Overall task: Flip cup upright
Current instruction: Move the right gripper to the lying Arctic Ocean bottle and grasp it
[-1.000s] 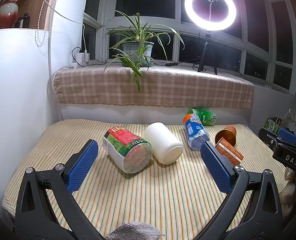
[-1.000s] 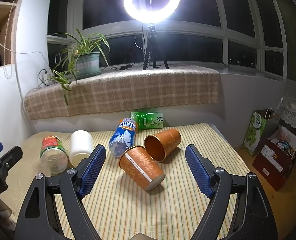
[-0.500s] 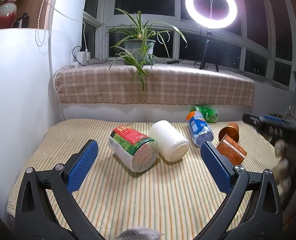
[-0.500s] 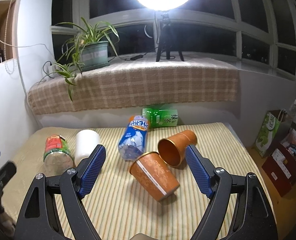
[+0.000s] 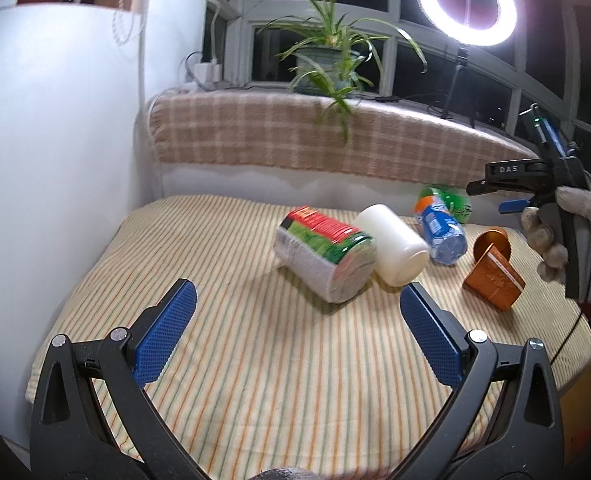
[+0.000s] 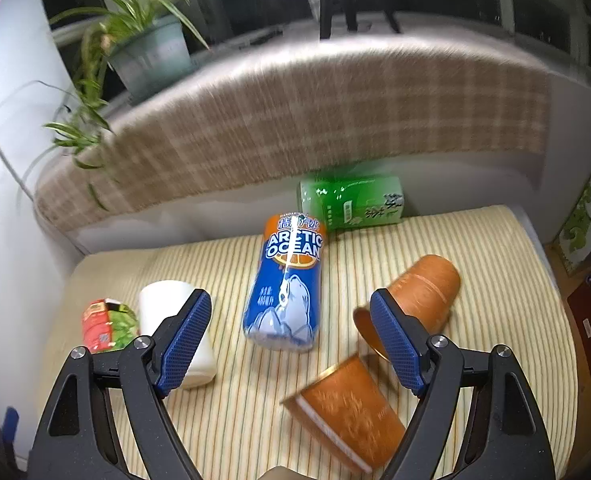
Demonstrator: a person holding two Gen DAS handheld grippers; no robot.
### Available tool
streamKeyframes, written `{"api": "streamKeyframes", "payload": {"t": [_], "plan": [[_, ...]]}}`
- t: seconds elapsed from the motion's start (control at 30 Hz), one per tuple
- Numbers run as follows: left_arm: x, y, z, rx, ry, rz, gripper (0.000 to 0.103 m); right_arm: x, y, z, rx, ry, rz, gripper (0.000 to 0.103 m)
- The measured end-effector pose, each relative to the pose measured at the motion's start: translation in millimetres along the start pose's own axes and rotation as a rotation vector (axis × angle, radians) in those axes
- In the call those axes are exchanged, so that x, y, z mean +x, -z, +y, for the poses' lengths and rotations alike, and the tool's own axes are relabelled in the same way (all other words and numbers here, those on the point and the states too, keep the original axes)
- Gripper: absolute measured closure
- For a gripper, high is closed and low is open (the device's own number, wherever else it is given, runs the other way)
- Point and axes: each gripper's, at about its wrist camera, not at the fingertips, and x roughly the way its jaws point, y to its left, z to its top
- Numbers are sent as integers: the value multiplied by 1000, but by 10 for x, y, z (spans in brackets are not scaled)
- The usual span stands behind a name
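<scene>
Several containers lie on their sides on a striped mat (image 5: 255,360). A white cup (image 5: 391,244) lies beside a red-and-green cup (image 5: 327,258); both also show in the right wrist view, the white cup (image 6: 163,300) and the red-and-green cup (image 6: 105,326). Two orange cups (image 6: 347,408) (image 6: 423,292) lie at the right. My left gripper (image 5: 291,336) is open and empty, short of the red-and-green cup. My right gripper (image 6: 291,340) is open and empty, above the mat near the orange cups and a blue bottle (image 6: 287,288).
A green carton (image 6: 351,204) lies against the back wall. A checked cloth covers the window sill (image 5: 335,140), which holds a potted plant (image 5: 331,64) and a ring light (image 5: 467,2). The white wall (image 5: 55,140) bounds the left. Boxes (image 6: 583,220) stand on the floor at right.
My right gripper has risen and moved forward over the mat, tilting down towards the blue bottle and orange cups. My left gripper has shifted a little. Both stay open.
</scene>
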Motion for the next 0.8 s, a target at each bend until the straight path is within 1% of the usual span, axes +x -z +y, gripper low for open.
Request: {"api": "streamKeyframes", "payload": {"t": [0.13, 0.27, 0.43, 0.63, 0.73, 0.8], "plan": [[-22, 32, 128, -33, -9, 23, 0, 336, -145, 32, 5, 17, 108, 21], [-68, 55, 236, -54, -31, 23, 0, 662, -253, 24, 64, 19, 208, 21], [-60, 44, 356, -79, -49, 26, 0, 923, -302, 27, 104, 27, 279, 21], [-45, 32, 373, -78, -53, 25, 0, 1193, -254, 86, 90, 56, 351, 22], [-36, 24, 369, -76, -54, 25, 0, 1280, -235, 89, 87, 74, 372, 30], [-33, 21, 370, -77, -55, 26, 0, 1328, -230, 67, 107, 66, 387, 30]]}}
